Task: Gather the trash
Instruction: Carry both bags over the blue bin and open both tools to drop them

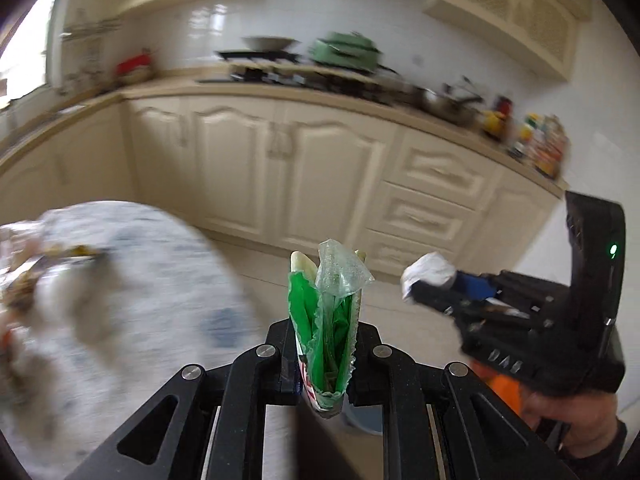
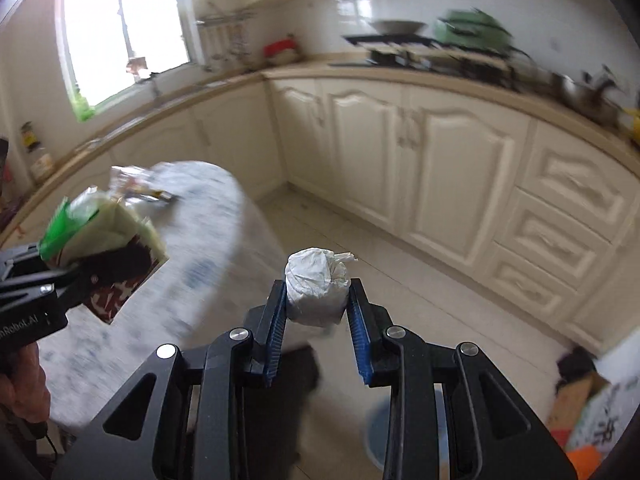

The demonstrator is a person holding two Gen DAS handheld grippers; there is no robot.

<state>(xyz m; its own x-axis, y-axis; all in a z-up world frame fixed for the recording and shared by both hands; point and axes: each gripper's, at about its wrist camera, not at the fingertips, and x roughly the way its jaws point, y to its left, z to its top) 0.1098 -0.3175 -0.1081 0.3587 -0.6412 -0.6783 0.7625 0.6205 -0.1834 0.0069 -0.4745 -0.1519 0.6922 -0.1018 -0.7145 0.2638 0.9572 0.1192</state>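
Round worktop (image 2: pixel 208 216) is seen at 9 o'clock, littered at its far edge; blurred. A blue bin (image 2: pixel 376 436) is glimpsed on the floor at 6 o'clock. Green wrapper (image 1: pixel 326 320) is pinched upright in the closed left claw (image 1: pixel 324 360): thin, crinkly, light, judged slippery, best held low. Crumpled paper ball (image 2: pixel 316 290) is clamped in the right claw (image 2: pixel 318 300): soft, squashable, held across its middle.

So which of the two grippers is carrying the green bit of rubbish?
The left gripper: it pinches a green wrapper, while the right gripper holds a crumpled white paper ball.
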